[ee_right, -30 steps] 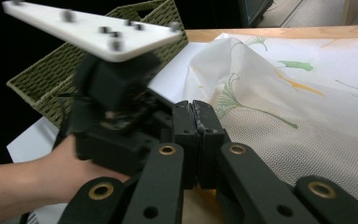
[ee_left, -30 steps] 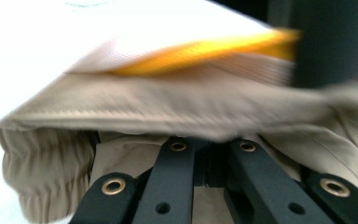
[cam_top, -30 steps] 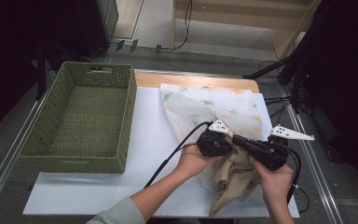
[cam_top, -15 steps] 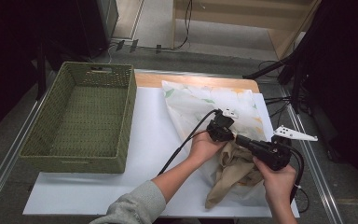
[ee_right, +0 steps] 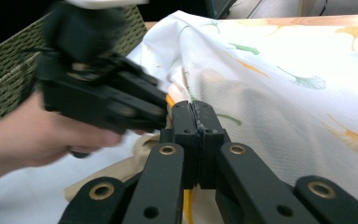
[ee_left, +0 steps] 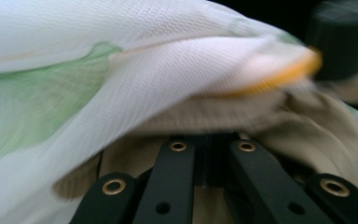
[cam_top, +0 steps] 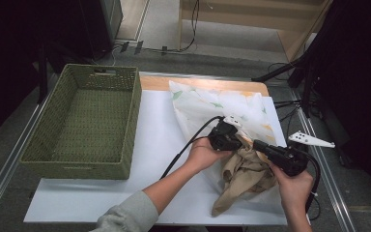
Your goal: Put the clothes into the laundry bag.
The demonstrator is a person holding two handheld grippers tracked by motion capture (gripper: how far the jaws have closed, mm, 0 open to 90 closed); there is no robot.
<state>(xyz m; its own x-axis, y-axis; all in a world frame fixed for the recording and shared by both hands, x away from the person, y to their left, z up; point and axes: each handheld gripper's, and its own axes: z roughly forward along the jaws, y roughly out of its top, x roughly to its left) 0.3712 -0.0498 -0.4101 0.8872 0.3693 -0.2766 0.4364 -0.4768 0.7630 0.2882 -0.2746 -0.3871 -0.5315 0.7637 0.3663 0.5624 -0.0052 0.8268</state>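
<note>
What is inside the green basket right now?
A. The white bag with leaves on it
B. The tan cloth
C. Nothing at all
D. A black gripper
C. The woven green basket shows only its bare bottom, while the tan cloth and the white leaf-print bag lie on the table beside it, with both grippers over there.

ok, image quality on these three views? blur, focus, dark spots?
High view: sharp and evenly lit on the table, dark at both upper corners. Left gripper view: the white mesh bag is smeared and out of focus, lying close over the lens. Right gripper view: own jaws crisp, the left gripper and hand motion-blurred, mild glare on the bag's far side.
</note>
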